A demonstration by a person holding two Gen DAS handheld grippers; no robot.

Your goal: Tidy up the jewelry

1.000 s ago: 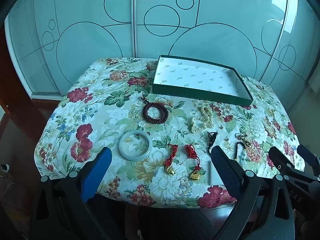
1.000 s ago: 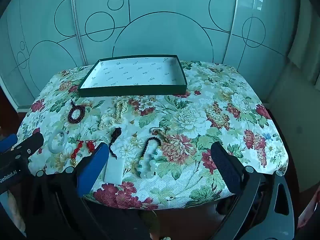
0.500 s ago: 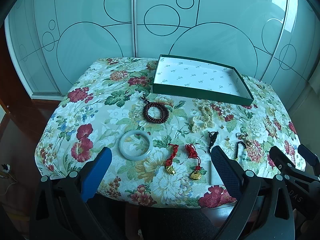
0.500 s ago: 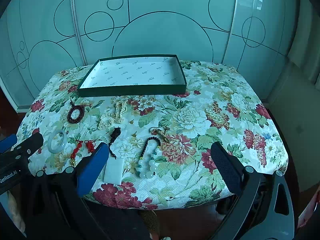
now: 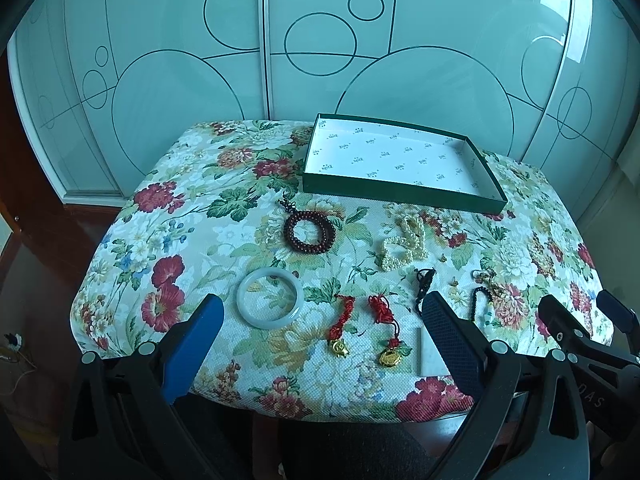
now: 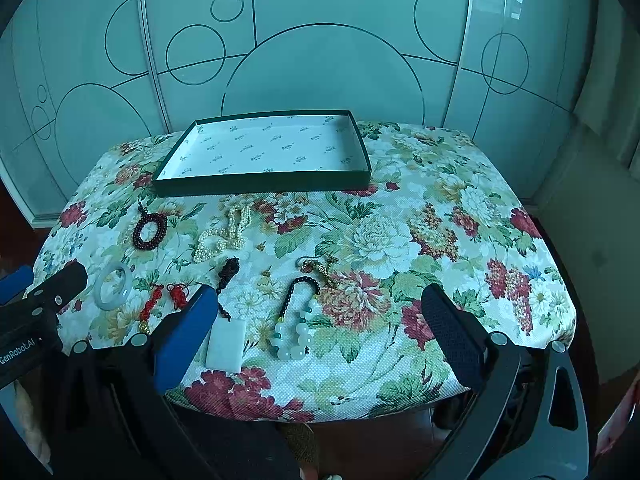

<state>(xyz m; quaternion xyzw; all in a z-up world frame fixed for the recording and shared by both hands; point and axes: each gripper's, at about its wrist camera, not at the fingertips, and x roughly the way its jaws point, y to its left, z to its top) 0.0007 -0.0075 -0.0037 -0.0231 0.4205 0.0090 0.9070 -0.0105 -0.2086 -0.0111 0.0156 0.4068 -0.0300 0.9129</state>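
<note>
Jewelry lies on a floral tablecloth [image 5: 192, 216] in front of an empty green box [image 5: 400, 194] [image 6: 260, 186]. There is a dark red bead bracelet [image 5: 309, 231] [image 6: 149, 231], a pale jade bangle [image 5: 269, 299] [image 6: 113, 286], a pearl strand [image 5: 403, 245] [image 6: 222, 236], two red-cord gold charms [image 5: 340, 330] [image 5: 386, 332], a white jade pendant on a black cord [image 6: 226, 344], and a black and pale green bead string [image 6: 294, 320]. My left gripper [image 5: 320, 316] and right gripper [image 6: 320, 308] are open and empty, above the table's near edge.
Frosted glass sliding doors [image 5: 320, 40] with circle patterns stand behind the table. A small gold clasp piece [image 6: 318, 268] lies mid-table. The right half of the cloth [image 6: 460, 240] holds no jewelry. The table drops off at the near edge.
</note>
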